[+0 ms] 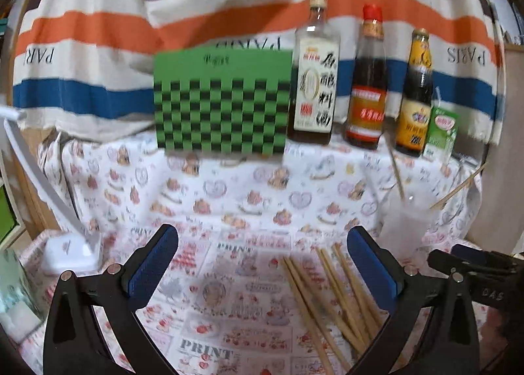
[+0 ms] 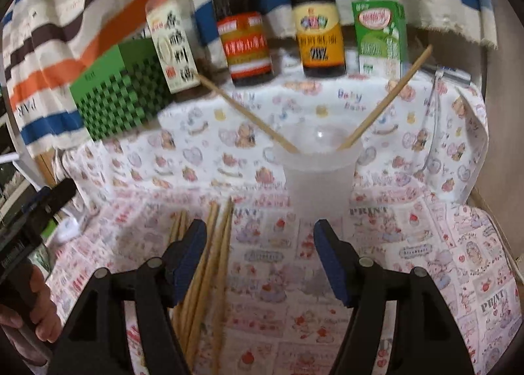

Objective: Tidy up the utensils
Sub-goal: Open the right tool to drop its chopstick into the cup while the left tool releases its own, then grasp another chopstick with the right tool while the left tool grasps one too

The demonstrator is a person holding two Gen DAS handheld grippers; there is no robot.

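Note:
Several wooden chopsticks (image 1: 330,293) lie loose in a bundle on the printed tablecloth, just inside my left gripper's right finger. My left gripper (image 1: 262,265) is open wide with nothing between its blue pads. A clear plastic cup (image 2: 319,175) stands upright beyond the bundle, with two chopsticks (image 2: 249,115) leaning out of it to either side. My right gripper (image 2: 260,258) is open above the cloth in front of the cup. The loose chopsticks (image 2: 213,263) run under and beside its left finger, and the pads press on nothing. In the left wrist view the cup (image 1: 406,224) is at the right.
At the back stand a green checkered box (image 1: 222,100), three sauce bottles (image 1: 366,80) and a green drink carton (image 2: 381,38) with a straw, against a striped cloth. A white lamp base (image 1: 70,252) sits at the left. The table edge drops off on the right (image 2: 491,205).

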